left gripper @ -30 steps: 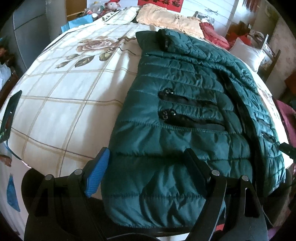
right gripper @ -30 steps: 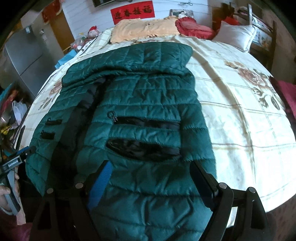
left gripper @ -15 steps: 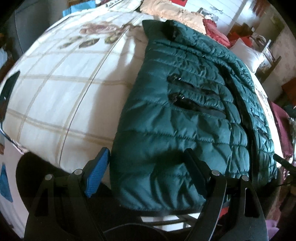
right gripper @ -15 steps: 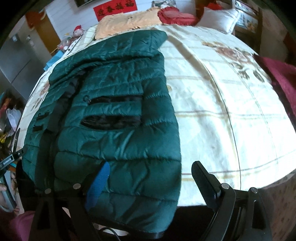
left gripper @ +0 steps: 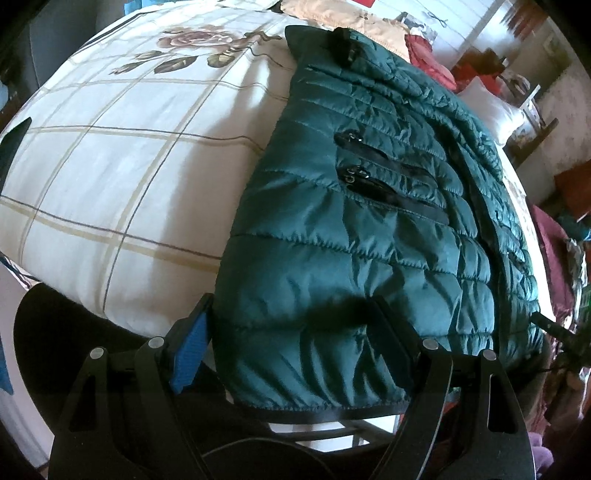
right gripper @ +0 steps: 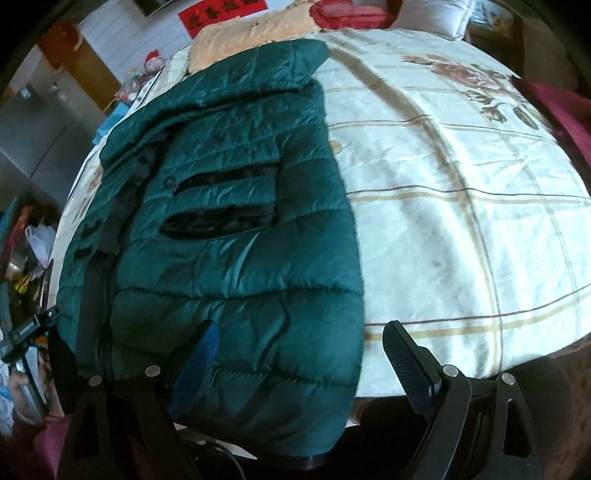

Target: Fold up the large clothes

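While the green puffer jacket (left gripper: 354, 258) lies flat on the bed (left gripper: 110, 177), hem at the near edge, folding seems barely begun: left gripper (left gripper: 295, 350) and right gripper (right gripper: 299, 354) straddle its hem corners, wide open, gripping nothing.

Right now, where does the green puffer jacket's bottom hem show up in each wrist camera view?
Left wrist: the hem hangs off the bed's near edge at lower centre, between the open left gripper fingers.
Right wrist: the hem droops at lower left-centre, its corner between the open right gripper fingers.
Shared landmark: the orange blanket at the bed's far end.
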{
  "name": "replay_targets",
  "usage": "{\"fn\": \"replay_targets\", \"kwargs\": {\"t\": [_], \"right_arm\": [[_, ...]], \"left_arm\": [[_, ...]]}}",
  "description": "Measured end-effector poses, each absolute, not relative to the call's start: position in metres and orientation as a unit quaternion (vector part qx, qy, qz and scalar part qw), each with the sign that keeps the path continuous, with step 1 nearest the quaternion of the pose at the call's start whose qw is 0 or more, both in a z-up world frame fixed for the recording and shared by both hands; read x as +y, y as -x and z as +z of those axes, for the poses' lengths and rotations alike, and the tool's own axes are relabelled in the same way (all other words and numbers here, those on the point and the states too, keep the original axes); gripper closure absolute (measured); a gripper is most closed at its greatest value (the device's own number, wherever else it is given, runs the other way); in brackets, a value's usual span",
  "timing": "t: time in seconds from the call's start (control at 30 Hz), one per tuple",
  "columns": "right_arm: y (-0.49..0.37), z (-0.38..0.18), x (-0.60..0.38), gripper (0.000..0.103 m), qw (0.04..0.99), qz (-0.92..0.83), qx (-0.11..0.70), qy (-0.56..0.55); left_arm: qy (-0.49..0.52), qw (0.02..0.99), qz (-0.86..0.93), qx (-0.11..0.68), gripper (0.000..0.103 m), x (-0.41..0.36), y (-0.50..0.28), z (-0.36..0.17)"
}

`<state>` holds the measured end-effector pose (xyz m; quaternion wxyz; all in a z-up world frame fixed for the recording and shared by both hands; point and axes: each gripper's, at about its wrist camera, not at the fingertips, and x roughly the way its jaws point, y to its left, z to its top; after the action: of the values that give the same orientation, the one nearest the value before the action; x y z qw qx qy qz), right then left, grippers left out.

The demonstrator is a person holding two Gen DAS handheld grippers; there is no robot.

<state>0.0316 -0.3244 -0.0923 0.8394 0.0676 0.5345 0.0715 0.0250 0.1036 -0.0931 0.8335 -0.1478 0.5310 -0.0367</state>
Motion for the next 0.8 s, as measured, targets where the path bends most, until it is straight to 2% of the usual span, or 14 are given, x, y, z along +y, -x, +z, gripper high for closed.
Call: {"fn": "replay_targets", "kwargs": {"t": [0.43,0.53,0.67,0.8], "right_arm": [[-0.029,-0.097,-0.308,0.015,0.832,0.131,0.536,-0.066],[-0.030,-0.098,-0.303,0.036,0.835,0.140,0.529,-0.052],[-0.033,-0.098,-0.307,0.041,0.832,0.149,0.531,-0.058],[-0.032,-0.101,-0.311,0.039,0.837,0.155,0.520,-0.074]], "left_arm": [[0.127,0.837,-0.036,0.531,0.021,0.098,-0.028,-0.094],[0.124,0.836,-0.036,0.533,0.021,0.097,-0.029,-0.094],[0.120,0.837,-0.034,0.532,0.021,0.096,-0.028,-0.094],[0.116,0.839,-0.033,0.530,0.021,0.095,-0.029,-0.095]]}}
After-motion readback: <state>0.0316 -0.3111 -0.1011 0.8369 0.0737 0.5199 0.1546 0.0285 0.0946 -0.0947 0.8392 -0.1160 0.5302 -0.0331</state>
